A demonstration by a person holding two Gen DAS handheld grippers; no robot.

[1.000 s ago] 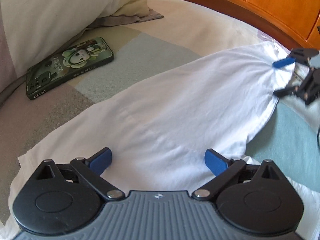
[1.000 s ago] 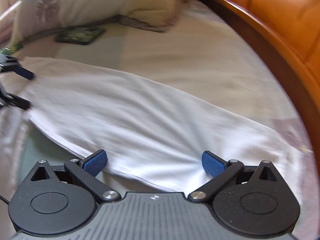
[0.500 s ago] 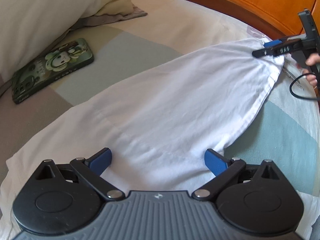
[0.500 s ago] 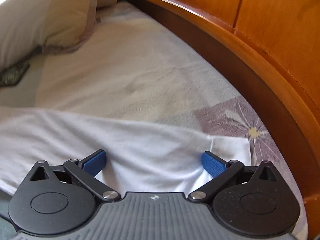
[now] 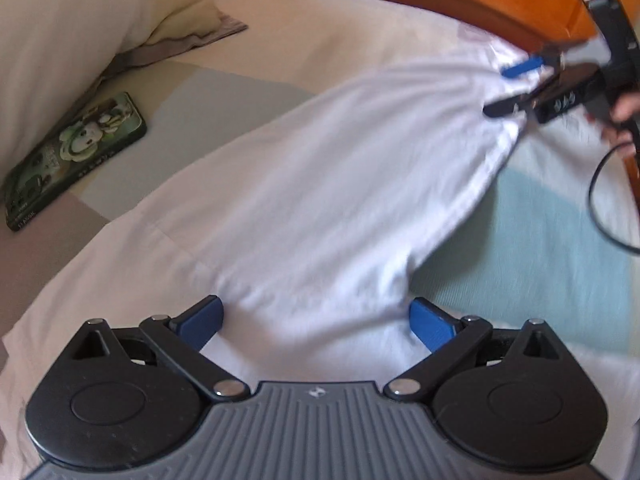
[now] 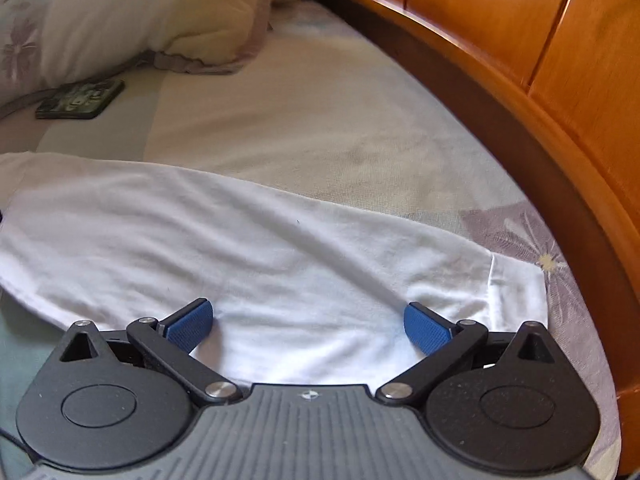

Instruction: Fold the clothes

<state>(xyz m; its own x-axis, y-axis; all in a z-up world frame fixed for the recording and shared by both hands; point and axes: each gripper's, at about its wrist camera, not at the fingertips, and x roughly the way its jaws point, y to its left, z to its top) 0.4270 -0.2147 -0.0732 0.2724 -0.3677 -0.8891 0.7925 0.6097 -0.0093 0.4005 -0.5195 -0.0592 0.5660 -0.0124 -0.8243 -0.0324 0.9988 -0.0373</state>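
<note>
**One fold in, the rest is yours to finish**

Your white garment (image 5: 320, 184) lies on the bed (image 6: 304, 120) as a long band, and it looks doubled over lengthwise, so judge the first fold as laid and the cross folds as still to do. In the left wrist view it runs from 6 o'clock up to 2 o'clock; in the right wrist view it crosses from 9 o'clock to 4 o'clock, near the wooden bed frame (image 6: 520, 80).

Your left gripper (image 5: 316, 320) has its jaws wide apart over the near end, clamped on nothing. Your right gripper (image 6: 308, 322) is likewise spread apart over the far end, which shows a hem or seam at 4 o'clock.

The cloth is thin, soft and lightly creased, with slack ridges running lengthwise. A phone (image 5: 76, 160) sits at 9 o'clock beside the pillow (image 5: 88, 28), well apart from the cloth.
</note>
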